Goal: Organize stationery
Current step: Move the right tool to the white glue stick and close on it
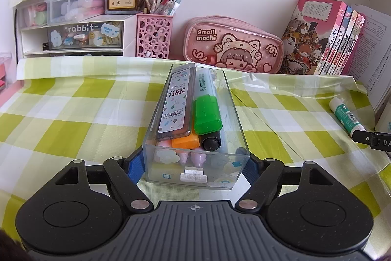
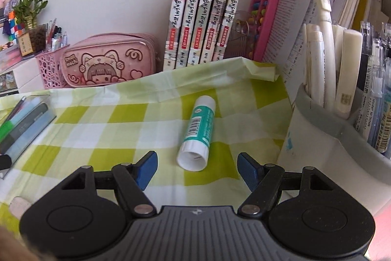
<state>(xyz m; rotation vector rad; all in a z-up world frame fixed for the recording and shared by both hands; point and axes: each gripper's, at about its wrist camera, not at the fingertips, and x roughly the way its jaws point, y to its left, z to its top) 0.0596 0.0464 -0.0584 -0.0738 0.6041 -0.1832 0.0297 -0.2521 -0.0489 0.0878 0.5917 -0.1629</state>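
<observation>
1. Green-and-white checked cloth point(image 1: 73, 114) covers the worktop; books point(image 2: 205, 14), pink pencil case point(image 1: 232, 43) & pink pen basket point(image 1: 154, 36) line the back edge by the wall.
2. Left gripper point(image 1: 195, 168) clenched on near end of clear box point(image 1: 234, 114), mid-worktop, pads on both side walls.
3. Box holds lead-refill case point(image 1: 176, 99), green highlighter point(image 1: 206, 111), orange one point(image 1: 184, 140), black marker point(image 1: 210, 142).
4. Right gripper point(image 2: 196, 169) released, jaws wide, nothing gripped.
5. Glue stick point(image 2: 198, 131) lies flat near right edge, its near end just ahead of the jaws, beside grey pen holder point(image 2: 317, 124).
</observation>
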